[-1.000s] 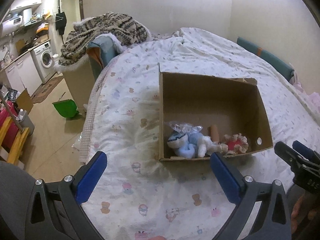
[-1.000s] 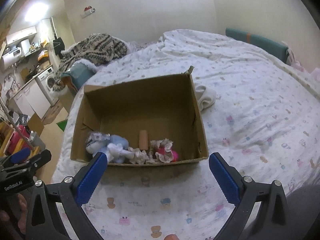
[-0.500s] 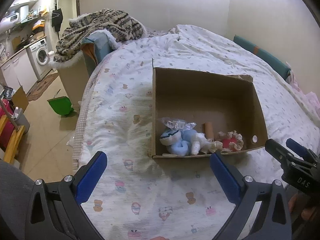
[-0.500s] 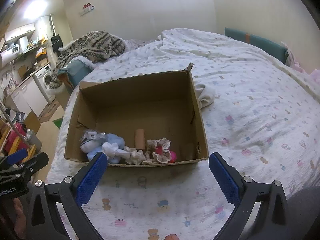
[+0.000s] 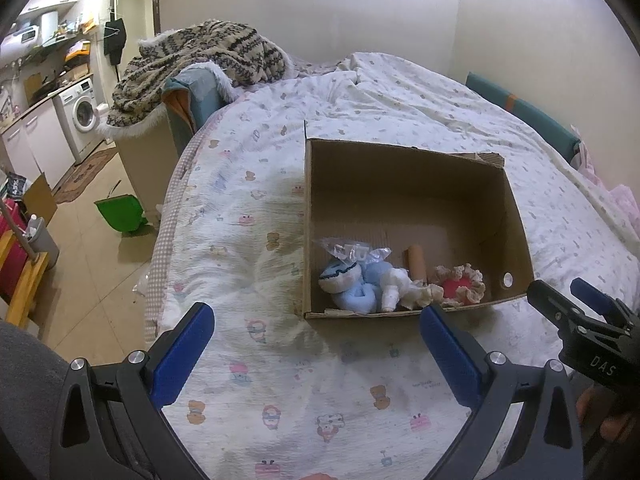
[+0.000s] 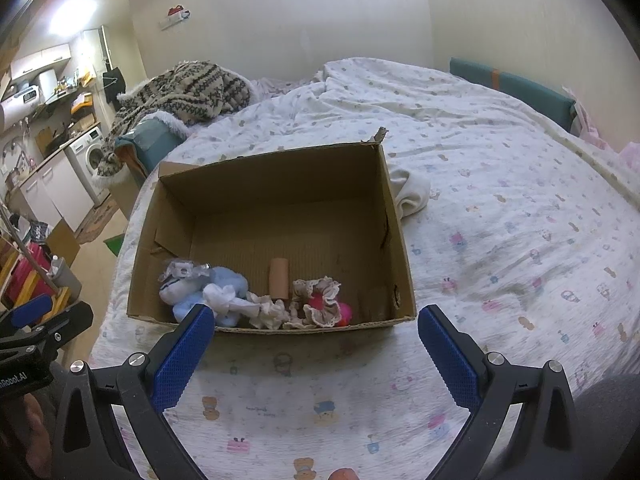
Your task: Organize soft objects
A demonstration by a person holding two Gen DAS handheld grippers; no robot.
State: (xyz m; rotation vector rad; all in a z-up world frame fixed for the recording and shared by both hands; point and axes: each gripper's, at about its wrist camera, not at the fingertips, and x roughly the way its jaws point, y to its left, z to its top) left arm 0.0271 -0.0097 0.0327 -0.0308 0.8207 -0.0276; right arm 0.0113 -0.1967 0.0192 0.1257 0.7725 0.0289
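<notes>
An open cardboard box [image 5: 516, 216] [image 6: 396, 216] stands on the bed. Along its near wall lie a blue and white soft toy [image 5: 352, 286] [image 6: 208, 284], a white cloth piece [image 5: 396, 288] [image 6: 236, 304], a cardboard tube [image 5: 416, 260] [image 6: 279, 278] and a frilly red and beige scrunchie [image 5: 460, 284] [image 6: 320, 300]. A white cloth [image 6: 408, 196] lies on the bed outside the box's right wall. My left gripper [image 5: 316, 344] is open and empty, in front of the box's near left corner. My right gripper [image 6: 316, 344] is open and empty, just before the box's near wall.
The bed [image 5: 256, 208] has a patterned white cover. A knitted blanket [image 5: 200, 56] is heaped on a chair at its far left. On the floor to the left are a green dustpan [image 5: 120, 212], a washing machine [image 5: 80, 116] and a mop bucket [image 5: 40, 236].
Both grippers have drawn back and risen slightly, so the box looks a little farther and more from above. The jaws stay open. Nothing in the box has moved.
</notes>
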